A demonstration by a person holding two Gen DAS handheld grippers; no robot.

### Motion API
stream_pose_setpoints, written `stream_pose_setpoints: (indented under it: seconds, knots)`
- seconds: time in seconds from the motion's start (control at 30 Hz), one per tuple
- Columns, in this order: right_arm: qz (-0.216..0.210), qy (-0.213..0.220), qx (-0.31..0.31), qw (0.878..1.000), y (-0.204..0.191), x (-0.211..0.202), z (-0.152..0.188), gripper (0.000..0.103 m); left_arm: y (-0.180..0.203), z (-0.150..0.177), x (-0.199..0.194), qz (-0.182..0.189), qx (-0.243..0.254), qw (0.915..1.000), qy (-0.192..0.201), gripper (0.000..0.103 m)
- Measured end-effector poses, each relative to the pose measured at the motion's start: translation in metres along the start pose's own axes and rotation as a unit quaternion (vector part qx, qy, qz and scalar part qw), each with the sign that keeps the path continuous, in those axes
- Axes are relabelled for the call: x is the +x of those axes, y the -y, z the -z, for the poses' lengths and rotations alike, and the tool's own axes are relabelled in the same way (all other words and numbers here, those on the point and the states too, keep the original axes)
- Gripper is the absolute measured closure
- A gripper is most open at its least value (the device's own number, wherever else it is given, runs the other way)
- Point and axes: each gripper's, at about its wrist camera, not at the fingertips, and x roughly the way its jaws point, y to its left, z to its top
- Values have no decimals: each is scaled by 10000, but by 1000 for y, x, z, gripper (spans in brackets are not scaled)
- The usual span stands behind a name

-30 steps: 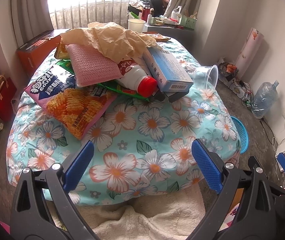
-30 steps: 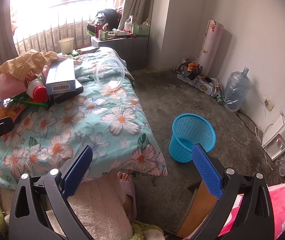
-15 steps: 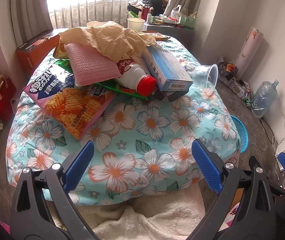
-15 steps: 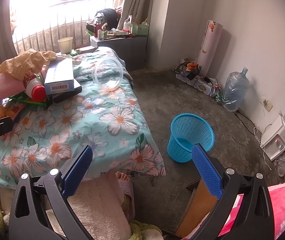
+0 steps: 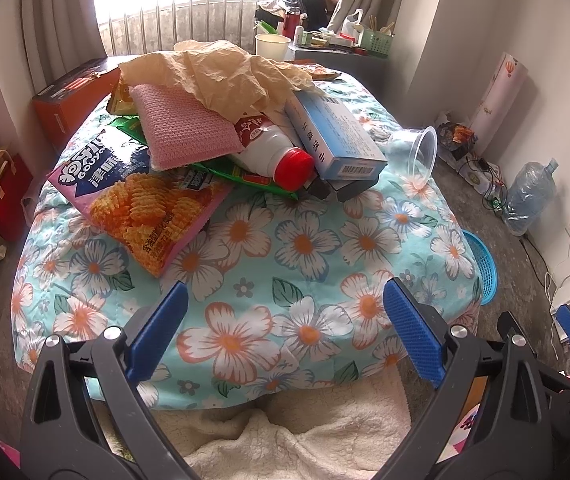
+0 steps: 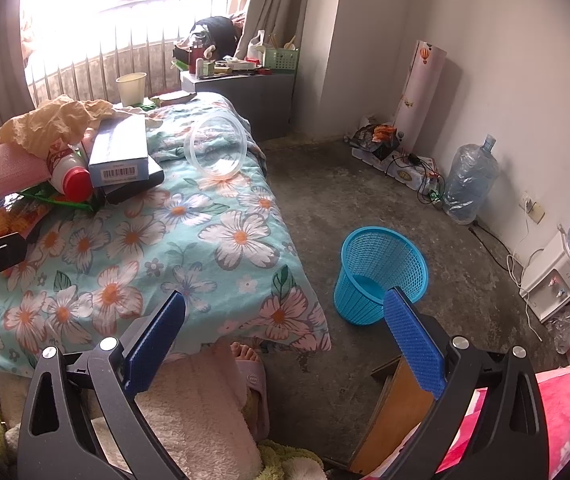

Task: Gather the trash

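Basket (image 6: 381,276) upright, nothing visible inside

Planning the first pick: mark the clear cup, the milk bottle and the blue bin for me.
Clear cup (image 5: 415,151), left wrist view, on its side wall.
Milk bottle (image 5: 269,154), left wrist view, white body above the red cap.
Blue bin (image 6: 381,276), right wrist view, outer mesh wall.
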Motion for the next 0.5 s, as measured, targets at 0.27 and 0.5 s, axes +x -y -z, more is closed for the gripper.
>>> stream_pose_setpoints:
  seconds: [0.27, 0.5]
  knots:
    - [28, 7, -15, 10000, 0, 0, 1, 6, -1, 1, 0, -1, -5, 10000, 0, 9]
    - [36, 7, -20, 10000, 0, 1, 1, 6, -2, 2, 2, -6, -17, 10000, -20, 9]
